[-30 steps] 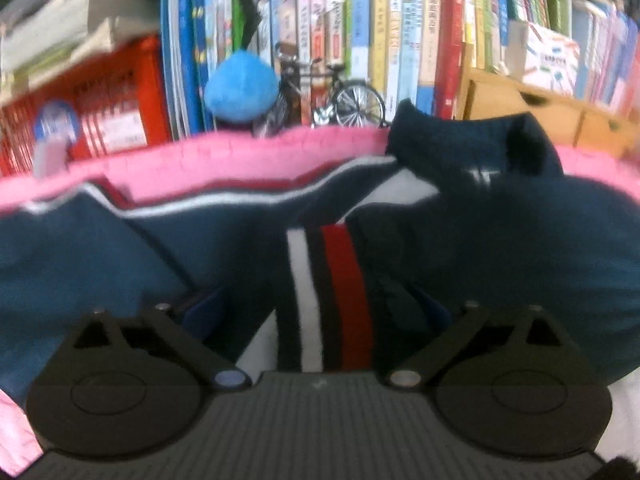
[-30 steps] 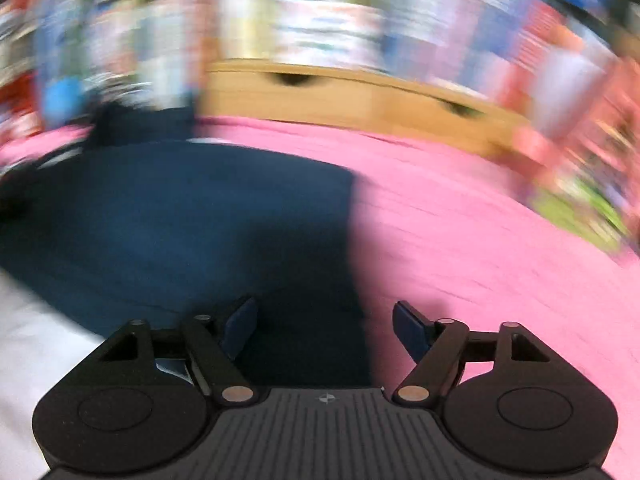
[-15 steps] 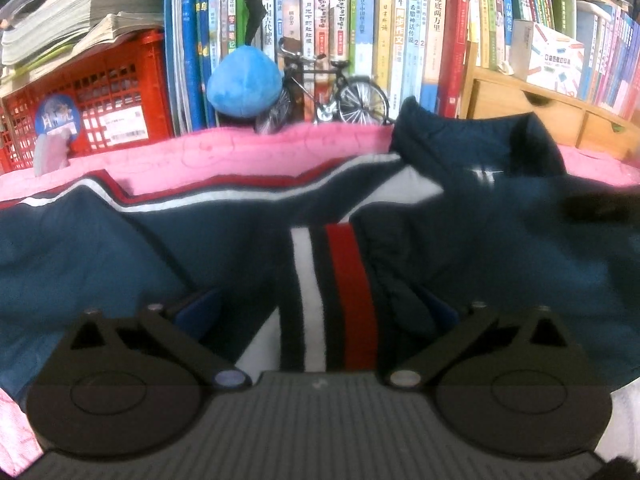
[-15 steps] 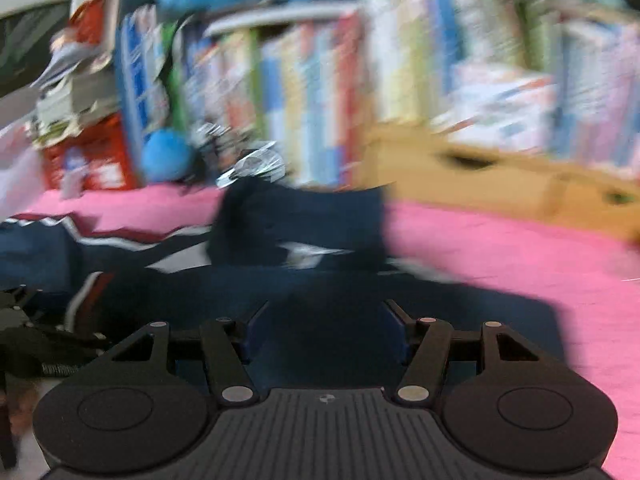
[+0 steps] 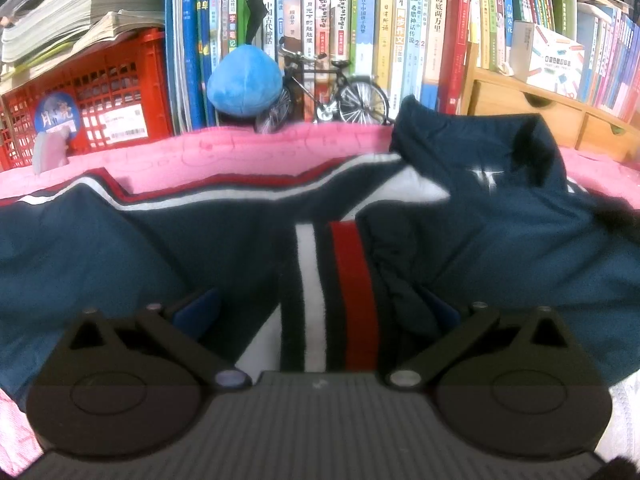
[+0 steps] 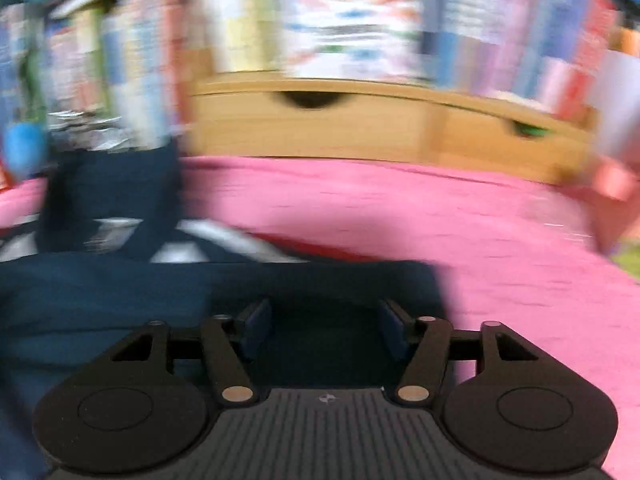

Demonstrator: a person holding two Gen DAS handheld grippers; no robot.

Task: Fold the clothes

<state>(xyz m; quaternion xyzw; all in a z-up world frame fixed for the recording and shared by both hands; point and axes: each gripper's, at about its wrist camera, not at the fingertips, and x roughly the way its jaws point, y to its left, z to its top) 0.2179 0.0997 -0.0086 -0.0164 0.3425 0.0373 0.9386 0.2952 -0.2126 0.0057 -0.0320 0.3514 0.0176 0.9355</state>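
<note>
A: Start with what is nearest. How many grippers, and how do they stand?

B: Two. The left gripper (image 5: 320, 304) has its jaws spread wide, with the jacket's red-and-white striped band bunched between them; the blue pads (image 5: 198, 306) do not seem to press on it, though cloth hides the right one. The right gripper (image 6: 322, 330) is blurred, its jaws have just been opening, and they stand apart over dark cloth with nothing clamped.

A: And the garment?

B: One navy jacket (image 5: 500, 248), spread across the pink blanket (image 5: 248, 156), collar standing up at the far side, one sleeve stretched out to the left with red and white piping.

A: Beyond it?

B: One blue plush ball (image 5: 244, 82) and one model bicycle (image 5: 332, 92) beside it, at the blanket's far edge. One red crate (image 5: 108, 92) to the left, with a white barcode label and a round blue sticker. A wooden drawer unit (image 6: 360, 120) showing two drawers.

A: Any writing?

B: A long row of books (image 5: 400, 32), too many to count, with Chinese titles; "海底两万里" reads on one spine, "小古文" on another.
</note>
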